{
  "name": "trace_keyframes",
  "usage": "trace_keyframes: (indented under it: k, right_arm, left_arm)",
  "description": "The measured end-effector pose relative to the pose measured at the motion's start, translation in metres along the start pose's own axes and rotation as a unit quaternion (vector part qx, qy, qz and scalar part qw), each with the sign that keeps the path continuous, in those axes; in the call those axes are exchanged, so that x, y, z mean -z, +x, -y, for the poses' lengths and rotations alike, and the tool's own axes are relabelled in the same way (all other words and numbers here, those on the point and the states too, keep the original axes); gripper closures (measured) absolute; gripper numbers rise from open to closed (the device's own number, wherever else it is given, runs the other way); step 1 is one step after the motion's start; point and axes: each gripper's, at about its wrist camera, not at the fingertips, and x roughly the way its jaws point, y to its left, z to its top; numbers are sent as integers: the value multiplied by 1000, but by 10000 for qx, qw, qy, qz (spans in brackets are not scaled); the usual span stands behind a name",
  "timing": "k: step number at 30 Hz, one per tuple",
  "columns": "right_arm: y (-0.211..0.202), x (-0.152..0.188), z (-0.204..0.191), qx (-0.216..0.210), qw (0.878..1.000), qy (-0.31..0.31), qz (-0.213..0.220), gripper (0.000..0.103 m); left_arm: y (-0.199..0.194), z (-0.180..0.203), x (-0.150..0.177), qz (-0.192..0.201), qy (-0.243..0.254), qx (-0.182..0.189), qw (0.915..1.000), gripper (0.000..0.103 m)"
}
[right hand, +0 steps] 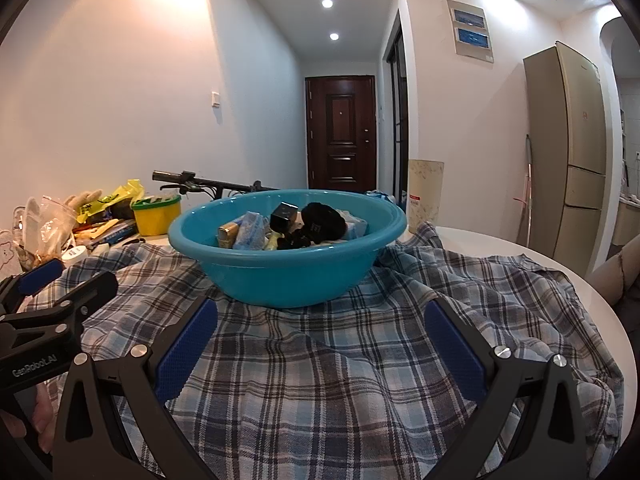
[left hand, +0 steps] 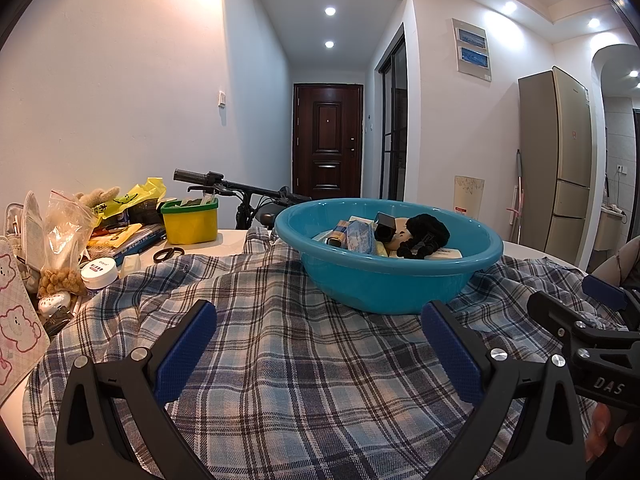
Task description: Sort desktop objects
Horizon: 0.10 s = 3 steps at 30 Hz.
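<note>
A teal plastic basin [left hand: 384, 280] [right hand: 280, 272] stands on a blue plaid shirt [left hand: 288, 360] [right hand: 340, 380] spread over the white table. It holds several small items: a black fluffy thing [left hand: 428, 232] [right hand: 322, 220], a black box [left hand: 385, 226] [right hand: 284, 216], a blue packet [left hand: 360, 238] [right hand: 250, 232]. My left gripper [left hand: 320, 340] is open and empty, low over the shirt in front of the basin. My right gripper [right hand: 320, 340] is open and empty, beside the left one, also short of the basin.
At the table's left stand a yellow tub [left hand: 191, 222] [right hand: 156, 216], a white jar [left hand: 99, 274], plastic bags of snacks [left hand: 66, 248], books [left hand: 136, 240] and hair ties [left hand: 168, 254]. A bicycle handlebar [left hand: 240, 190] rises behind the table. A fridge [left hand: 560, 160] stands at the right.
</note>
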Motion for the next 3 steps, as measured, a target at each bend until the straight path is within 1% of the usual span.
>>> trace_keyframes:
  k: [3]
  right_arm:
    - [9,0,4,189,9994,104,-273,0]
  left_arm:
    - [0,0,0,8,4,1,10000,0]
